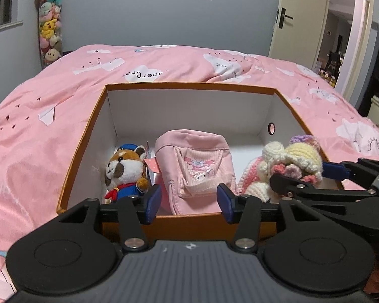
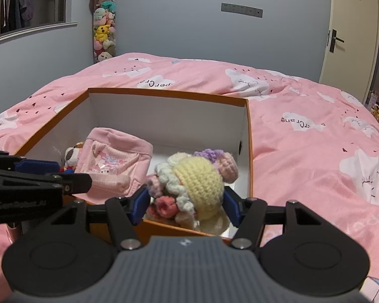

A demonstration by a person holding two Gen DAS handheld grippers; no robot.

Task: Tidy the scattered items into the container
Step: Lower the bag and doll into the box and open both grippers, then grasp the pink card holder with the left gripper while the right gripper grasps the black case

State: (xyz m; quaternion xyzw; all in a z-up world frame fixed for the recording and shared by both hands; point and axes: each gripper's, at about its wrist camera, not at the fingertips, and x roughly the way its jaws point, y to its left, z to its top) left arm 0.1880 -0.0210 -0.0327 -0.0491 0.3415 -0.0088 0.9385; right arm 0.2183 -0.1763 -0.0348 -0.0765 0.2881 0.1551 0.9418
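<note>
An orange box (image 1: pixel 189 86) with white inner walls sits on the pink bed; it also shows in the right wrist view (image 2: pixel 164 94). Inside lie a brown plush animal in a blue outfit (image 1: pixel 126 171) and a pink pouch (image 1: pixel 197 171), both also in the right wrist view, the plush (image 2: pixel 72 155) half hidden behind the pouch (image 2: pixel 116 166). My right gripper (image 2: pixel 187 205) is shut on a crocheted doll (image 2: pixel 194 184) with a yellow hat, held over the box's near right corner; the doll (image 1: pixel 290 166) shows in the left view. My left gripper (image 1: pixel 189 203) is open and empty at the box's near rim.
The pink bedspread (image 1: pixel 176 63) surrounds the box. A hanging column of plush toys (image 2: pixel 103 32) is on the far grey wall. A door (image 2: pixel 351 38) stands open at the right. The right gripper's fingers (image 1: pixel 341 174) reach in from the right of the left view.
</note>
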